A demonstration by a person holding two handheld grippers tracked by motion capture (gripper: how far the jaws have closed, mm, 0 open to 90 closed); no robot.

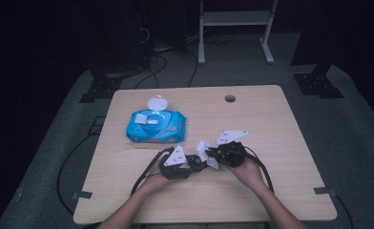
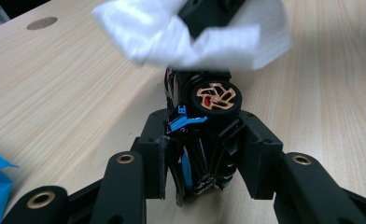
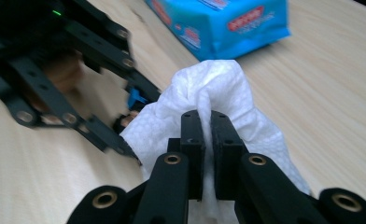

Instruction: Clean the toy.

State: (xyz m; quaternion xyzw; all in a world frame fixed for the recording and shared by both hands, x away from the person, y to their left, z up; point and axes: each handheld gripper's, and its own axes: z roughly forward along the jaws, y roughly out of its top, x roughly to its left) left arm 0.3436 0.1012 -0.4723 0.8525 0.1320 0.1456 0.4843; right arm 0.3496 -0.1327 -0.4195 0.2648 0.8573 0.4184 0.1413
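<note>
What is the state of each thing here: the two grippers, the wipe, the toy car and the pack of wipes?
left gripper: shut on the toy car
toy car: held above the table
right gripper: shut on the white wipe
white wipe: crumpled, against the car
wipes pack: lying flat, lid open

place: lab | cues: dark curtains, floor cables [image 1: 154, 62], metal stand legs [image 1: 235, 28], bare worktable [image 1: 271, 124]

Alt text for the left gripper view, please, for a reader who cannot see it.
The left gripper has its black fingers shut on a small black toy car with an orange-spoked wheel facing the camera. Beyond it, a white wipe hangs against the car's far end, above a light wooden table.
</note>
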